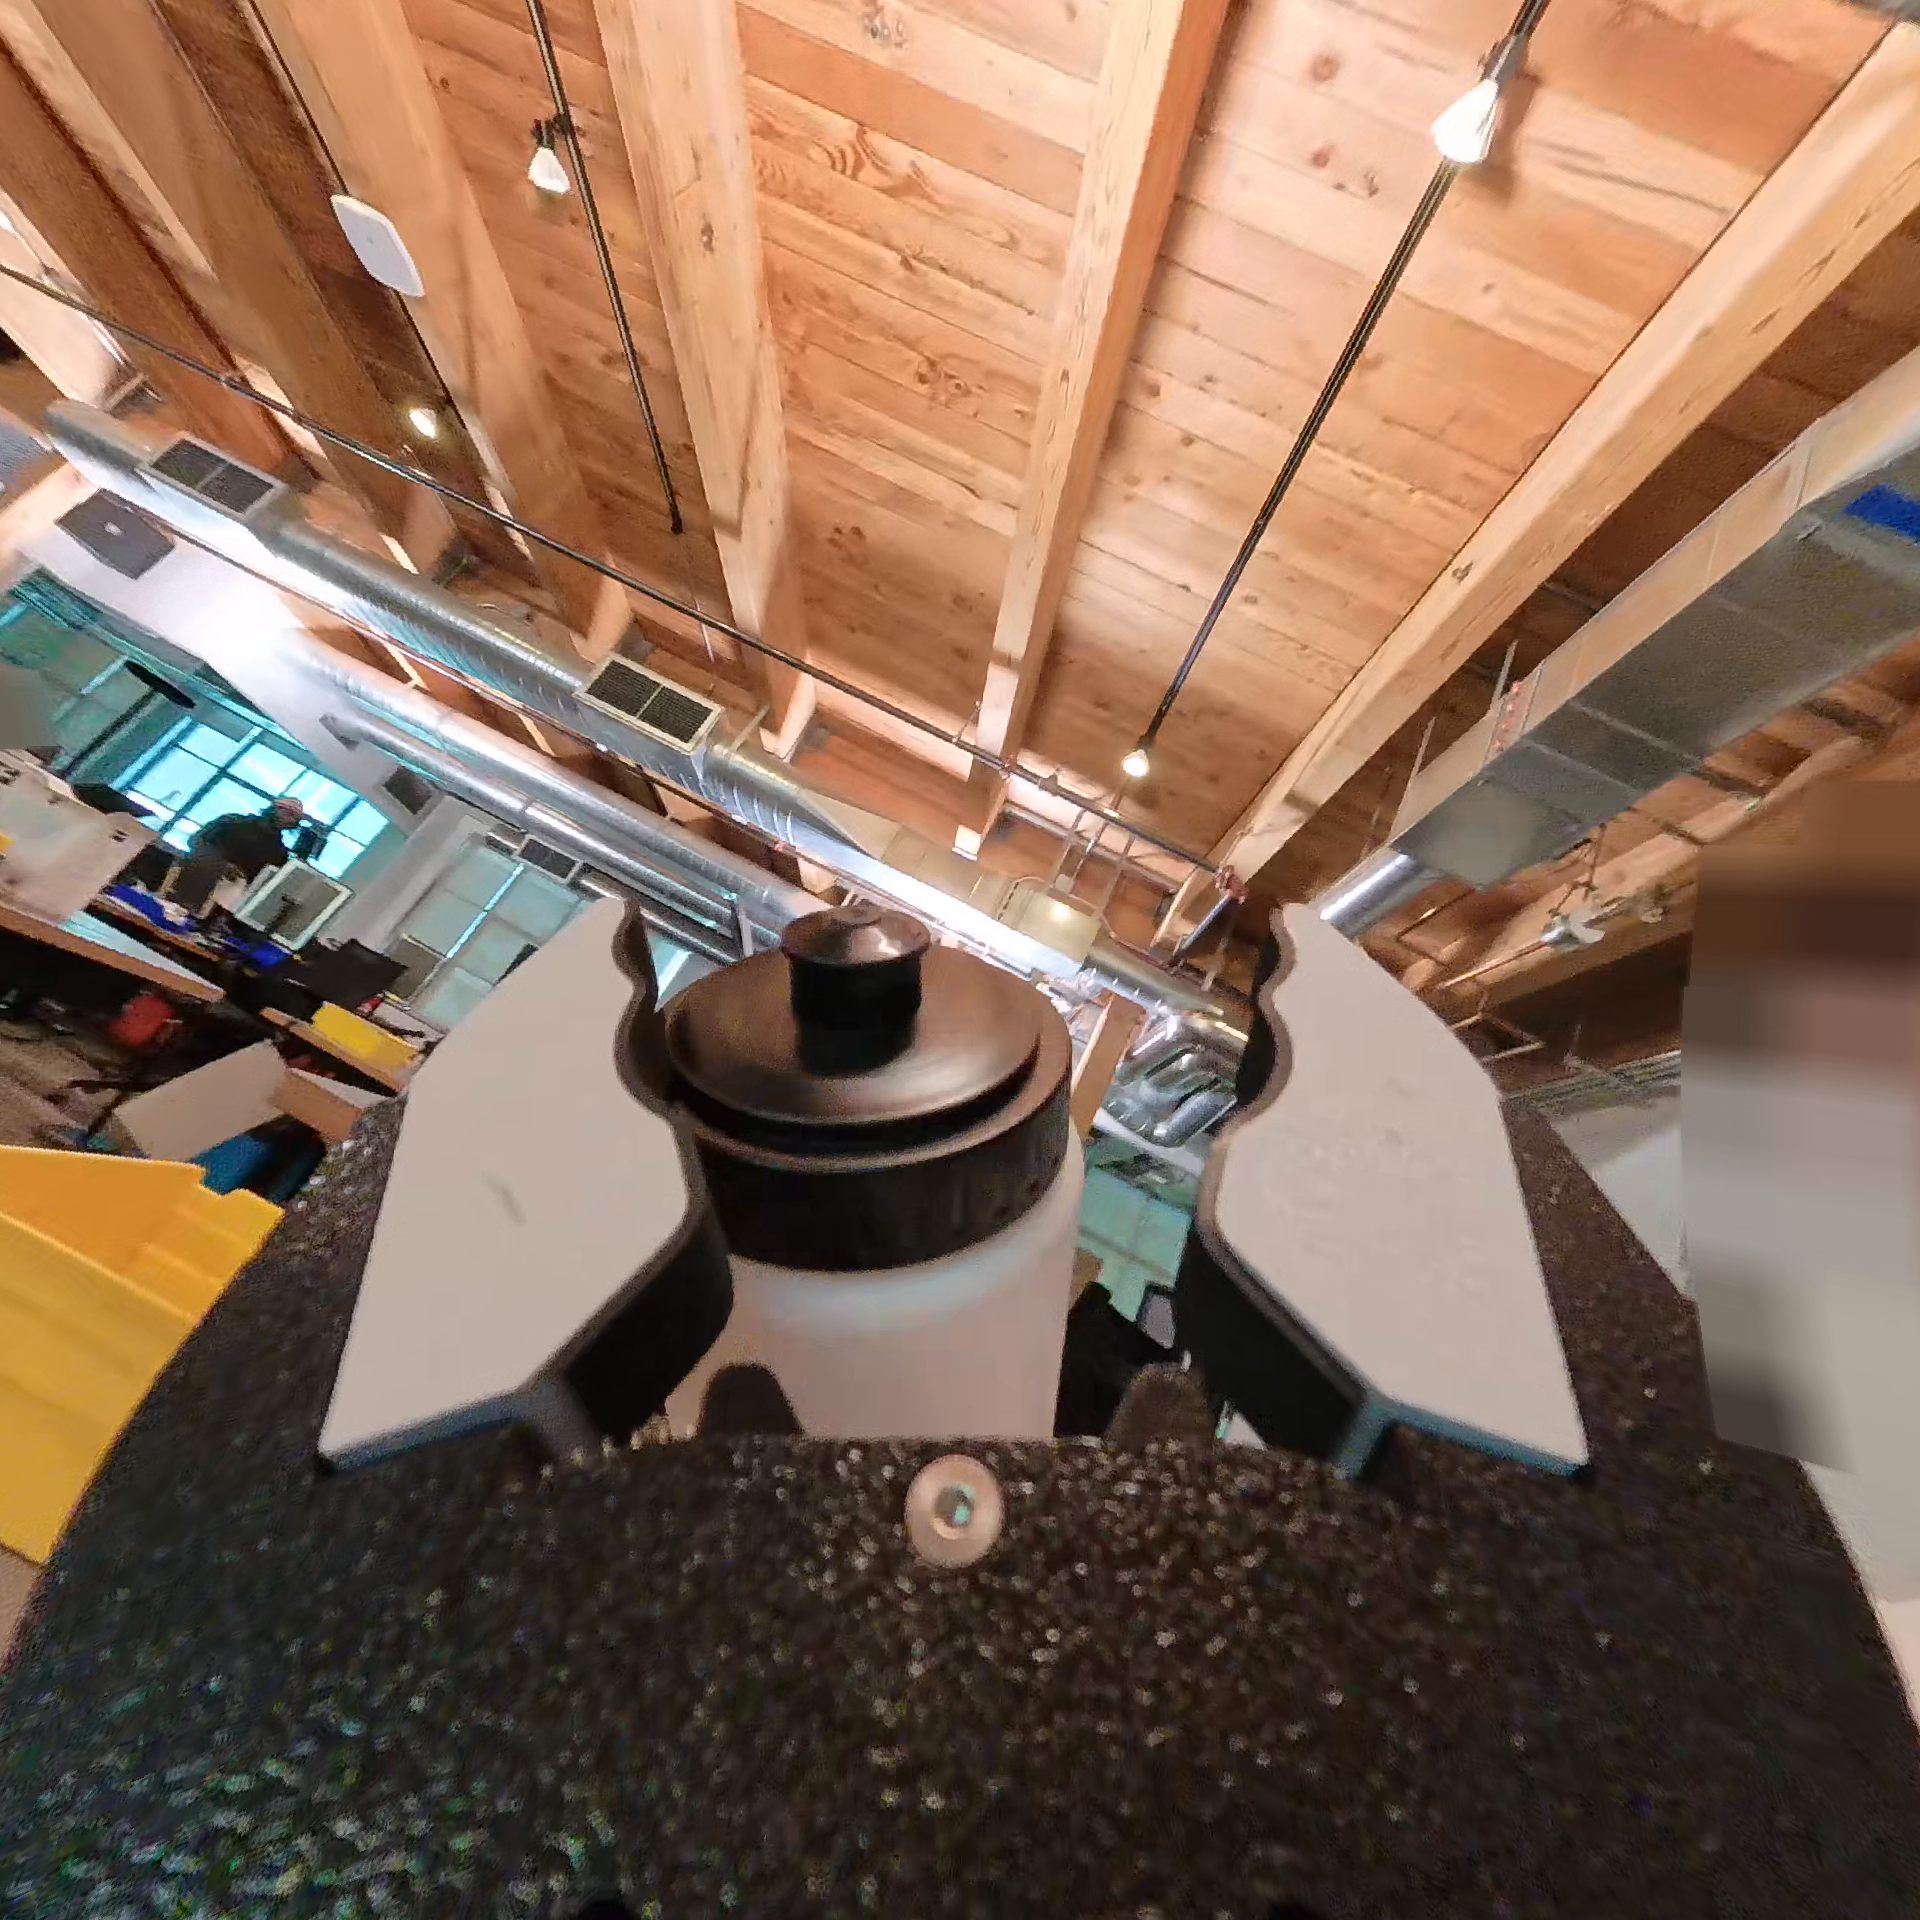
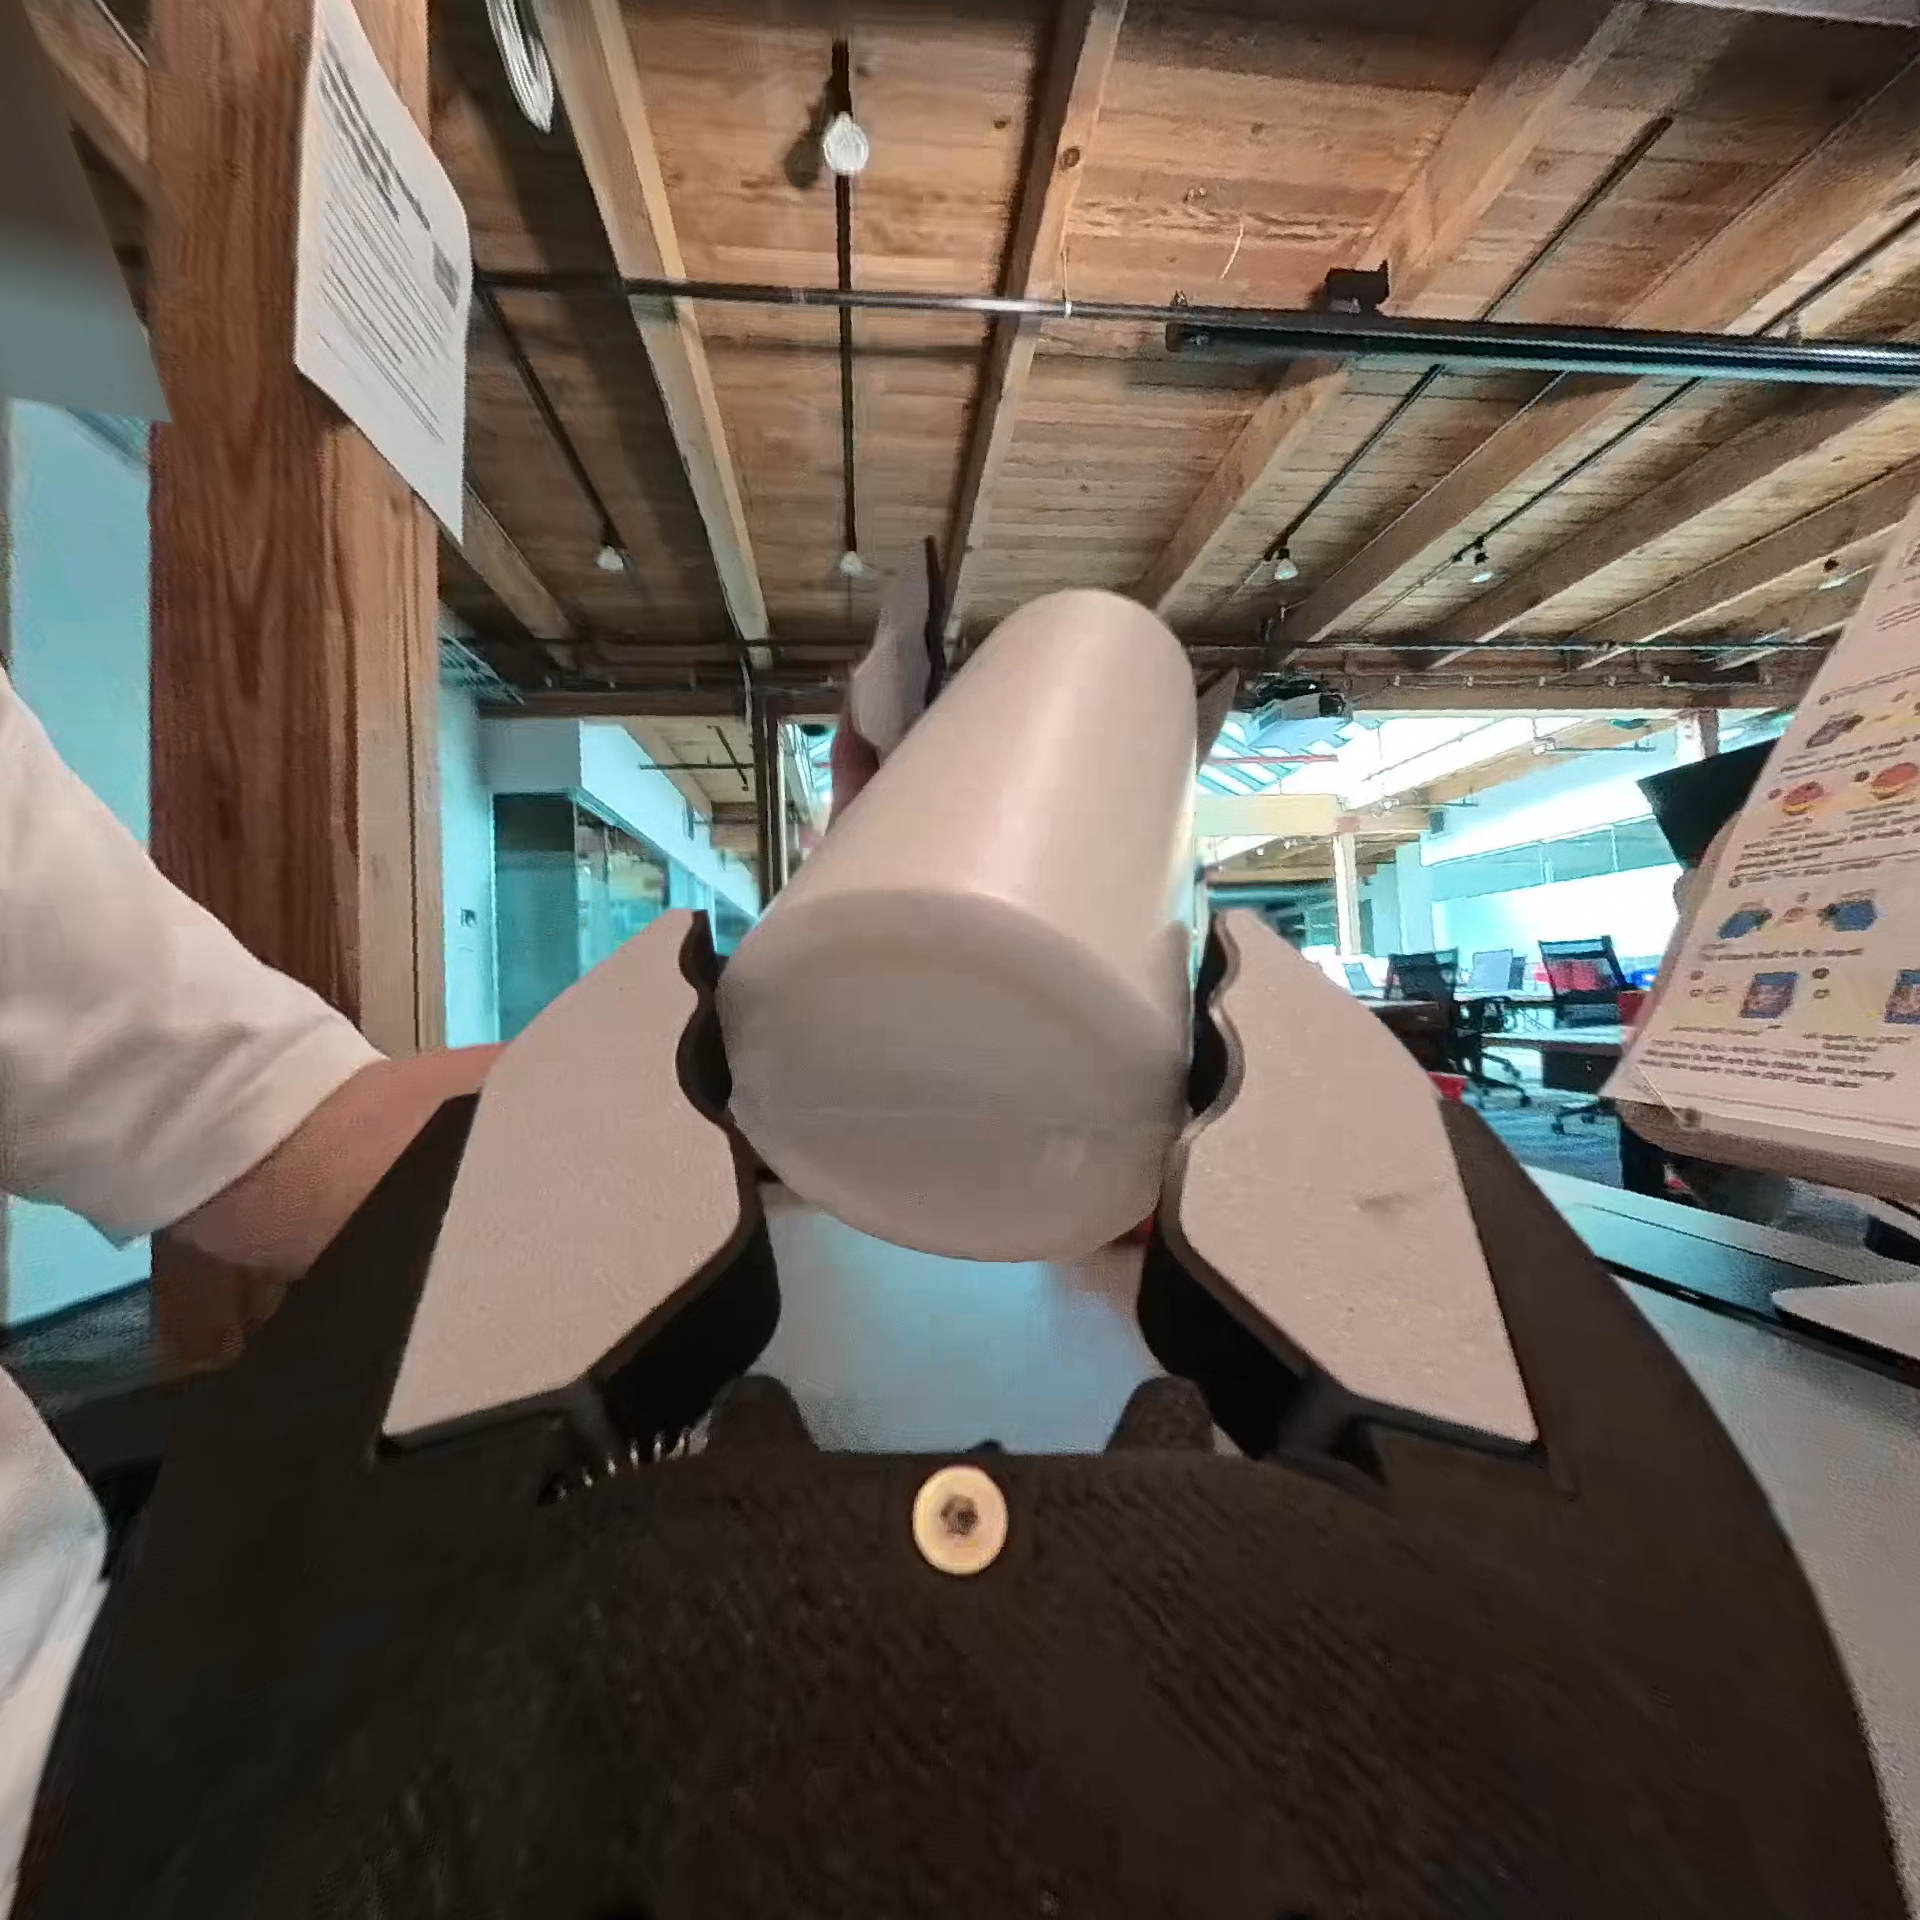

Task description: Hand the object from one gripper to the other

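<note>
Handover is mid-way, I judge: the right gripper point(image 2: 956, 1039) clamps the base of the white cylindrical plastic bottle with black cap point(image 1: 883, 1236), while the left gripper point(image 1: 951, 997) stands wide around its neck. Next, the left should draw clear. Beyond, nothing blocks; a yellow plastic bin point(image 1: 94, 1309) sits aside.

Both views are bright. Daylight comes through the far windows point(image 1: 239, 769), and small ceiling lamps point(image 1: 1467, 114) glare white. The wide lens bends the ceiling beams point(image 2: 665, 343) near the edges; close parts look softly blurred.
</note>
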{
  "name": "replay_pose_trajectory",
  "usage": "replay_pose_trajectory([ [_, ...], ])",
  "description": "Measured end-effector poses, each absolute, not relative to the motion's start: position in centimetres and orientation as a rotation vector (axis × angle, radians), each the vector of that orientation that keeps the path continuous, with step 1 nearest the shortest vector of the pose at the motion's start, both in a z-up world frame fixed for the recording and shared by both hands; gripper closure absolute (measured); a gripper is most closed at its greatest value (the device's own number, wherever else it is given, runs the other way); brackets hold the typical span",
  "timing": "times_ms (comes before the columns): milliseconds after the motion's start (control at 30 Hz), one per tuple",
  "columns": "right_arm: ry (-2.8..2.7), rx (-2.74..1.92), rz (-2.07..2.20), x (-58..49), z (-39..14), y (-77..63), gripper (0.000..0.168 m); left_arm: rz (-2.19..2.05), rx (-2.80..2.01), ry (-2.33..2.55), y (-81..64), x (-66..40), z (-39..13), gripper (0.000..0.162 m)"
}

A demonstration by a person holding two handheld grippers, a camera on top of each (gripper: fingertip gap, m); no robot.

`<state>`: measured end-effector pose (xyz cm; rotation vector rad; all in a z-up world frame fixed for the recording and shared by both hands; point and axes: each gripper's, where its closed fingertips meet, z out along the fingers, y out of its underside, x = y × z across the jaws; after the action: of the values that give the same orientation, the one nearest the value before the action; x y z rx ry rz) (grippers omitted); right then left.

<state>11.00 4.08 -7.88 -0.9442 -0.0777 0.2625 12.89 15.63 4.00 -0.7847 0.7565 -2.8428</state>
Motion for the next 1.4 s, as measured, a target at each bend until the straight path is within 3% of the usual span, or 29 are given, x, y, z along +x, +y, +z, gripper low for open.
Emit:
replay_pose_trajectory([
  [200, -0.089, -0.939, 0.205, 11.0, -7.3, 3.8, 0.080, -2.614, -0.875, 0.890, 14.8, 13.7, 2.9, 0.043],
  [333, -0.153, -0.998, 0.246, 9.8, -8.3, 4.6, 0.080, -2.958, -0.764, 0.769, 14.5, 11.9, 4.2, 0.073],
  [400, -0.138, -0.983, 0.244, 9.5, -8.1, 5.2, 0.080, -2.745, -0.767, 1.084, 11.0, 12.3, 2.6, 0.056],
  [600, -0.172, -1.076, 0.229, 9.4, -8.4, 5.0, 0.081, -2.104, -0.684, 1.501, 8.9, 13.1, 0.0, 0.047],
  [800, -0.217, -1.204, 0.109, 9.9, -9.7, 5.4, 0.081, -2.025, -0.750, 1.773, 8.4, 12.9, -1.7, 0.062],
  [1000, -0.068, -1.160, 0.045, 11.7, -9.3, 5.6, 0.085, -2.164, -0.977, 1.593, 10.4, 14.4, -2.3, 0.067],
  [1167, 0.022, -1.171, -0.220, 13.8, -10.0, 6.3, 0.065, -2.171, -1.241, 1.342, 13.1, 16.3, -2.8, 0.067],
  [1400, -0.117, -1.220, -0.761, 14.5, -9.1, 6.2, 0.052, -2.294, -1.508, 1.303, 11.8, 16.7, -5.5, 0.066],
])
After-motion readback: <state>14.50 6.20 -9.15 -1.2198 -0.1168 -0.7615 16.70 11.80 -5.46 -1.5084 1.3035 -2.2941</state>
